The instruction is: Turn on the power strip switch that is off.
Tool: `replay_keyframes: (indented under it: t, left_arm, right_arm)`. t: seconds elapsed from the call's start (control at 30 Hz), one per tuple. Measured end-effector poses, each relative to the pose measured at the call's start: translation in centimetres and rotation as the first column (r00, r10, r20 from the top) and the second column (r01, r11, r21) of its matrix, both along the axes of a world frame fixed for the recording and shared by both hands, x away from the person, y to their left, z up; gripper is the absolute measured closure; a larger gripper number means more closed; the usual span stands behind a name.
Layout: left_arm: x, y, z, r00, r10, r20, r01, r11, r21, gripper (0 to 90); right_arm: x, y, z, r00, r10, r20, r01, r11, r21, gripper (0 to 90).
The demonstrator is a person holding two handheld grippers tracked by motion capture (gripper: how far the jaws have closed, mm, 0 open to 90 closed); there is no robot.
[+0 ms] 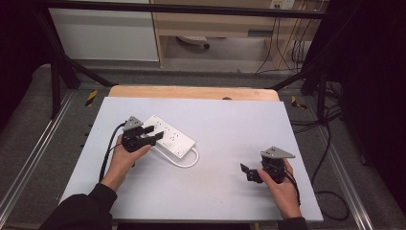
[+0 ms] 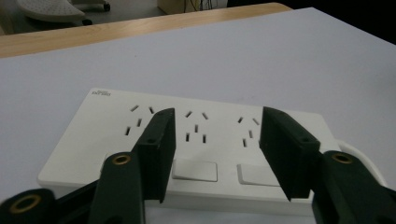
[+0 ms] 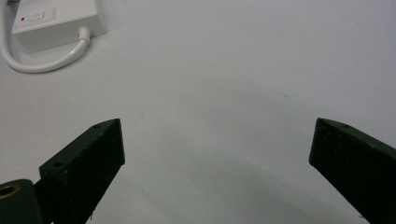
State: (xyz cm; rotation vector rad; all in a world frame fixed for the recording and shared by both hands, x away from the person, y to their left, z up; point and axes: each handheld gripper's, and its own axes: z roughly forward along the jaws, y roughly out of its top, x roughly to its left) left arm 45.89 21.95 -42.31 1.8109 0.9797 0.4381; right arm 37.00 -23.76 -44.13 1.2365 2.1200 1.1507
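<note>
A white power strip (image 1: 168, 136) is seen lying flat on the table (image 1: 230, 191), set at a slant, with a short white cord (image 1: 187, 163) that leaves its near end and curls back beside the strip.

The left gripper (image 1: 154, 134) is held over the strip, on the side away from the cord. In the left gripper view its jaws are parted and nothing is held between them; they stand above the socket face, with the middle group of holes and one rocker switch (image 2: 194, 170) seen between them. Whether the tips touch the plastic cannot be told.

The right gripper (image 1: 249, 172) is kept well apart from the strip, over bare table on the cord side. Its jaws are spread wide and are empty.

The strip is judged to be a stiff, hard plastic body, rather light, with a smooth and probably slippery surface. It would best be taken across its narrow width, at the two long edges, near the middle so that it stays level. The cord is soft and would bend, so it should not be used as the hold, and the switches may be pressed by accident.
</note>
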Motion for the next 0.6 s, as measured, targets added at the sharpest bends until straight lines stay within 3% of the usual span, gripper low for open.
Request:
replay_keyframes:
  t: [0.3, 0.6]
  left_arm:
    - [-0.5, -0.6, 1.0, 1.0000, 0.004, 0.002, -0.004, 0.9994, -0.036, 15.4]
    - [-1.1, -0.8, 1.5, 0.9999, -0.002, -0.010, 0.002, 0.9996, -0.029, 12.0]
  right_arm:
    - [0.0, 0.0, 0.0, 1.0000, 0.001, 0.003, -0.001, 1.000, -0.002, 3.8]
    - [0.0, 0.0, 0.0, 1.0000, -0.001, 0.004, 0.001, 1.000, 0.001, 3.2]
